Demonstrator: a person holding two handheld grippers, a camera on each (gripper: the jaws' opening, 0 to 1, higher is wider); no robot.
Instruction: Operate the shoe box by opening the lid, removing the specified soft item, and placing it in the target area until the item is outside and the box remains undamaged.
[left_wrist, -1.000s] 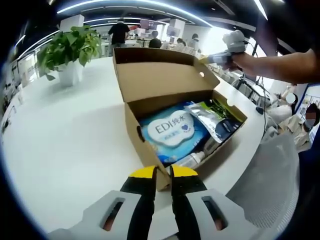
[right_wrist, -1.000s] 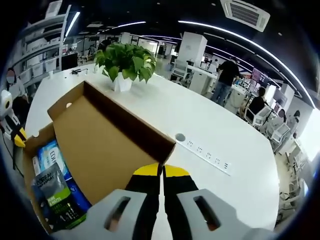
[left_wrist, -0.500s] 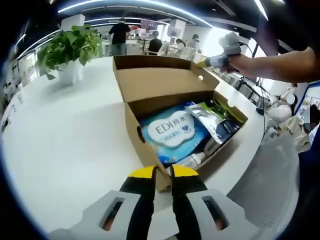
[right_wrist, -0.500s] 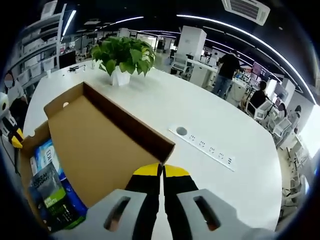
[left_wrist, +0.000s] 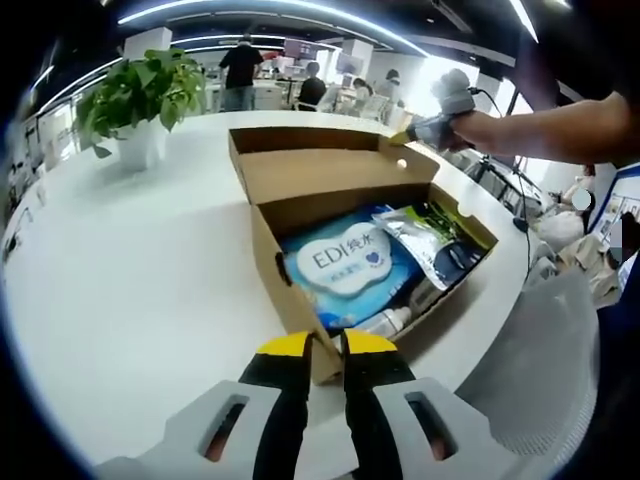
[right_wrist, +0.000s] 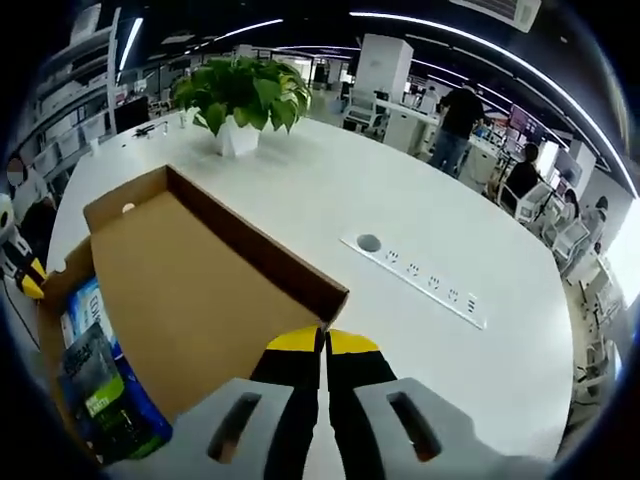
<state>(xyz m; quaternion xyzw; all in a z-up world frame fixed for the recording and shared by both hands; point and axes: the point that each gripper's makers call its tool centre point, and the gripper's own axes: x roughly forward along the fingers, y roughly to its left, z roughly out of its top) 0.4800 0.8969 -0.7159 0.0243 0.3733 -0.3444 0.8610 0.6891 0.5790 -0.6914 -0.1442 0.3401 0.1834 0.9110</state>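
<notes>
Lid (right_wrist: 190, 290) is flipped wide, so opening looks basically done. To finish well, I'd ease it flat without creasing the hinge, then go for the blue soft pack (left_wrist: 345, 265) lying inside the shoe box (left_wrist: 290, 300). Right gripper (right_wrist: 323, 345) has its jaws together right at the lid's far edge; can't tell if they're pinching it. Left gripper (left_wrist: 327, 345), jaws nearly together, sits at the box's near corner on the white table (left_wrist: 130, 290), pointing along it.
</notes>
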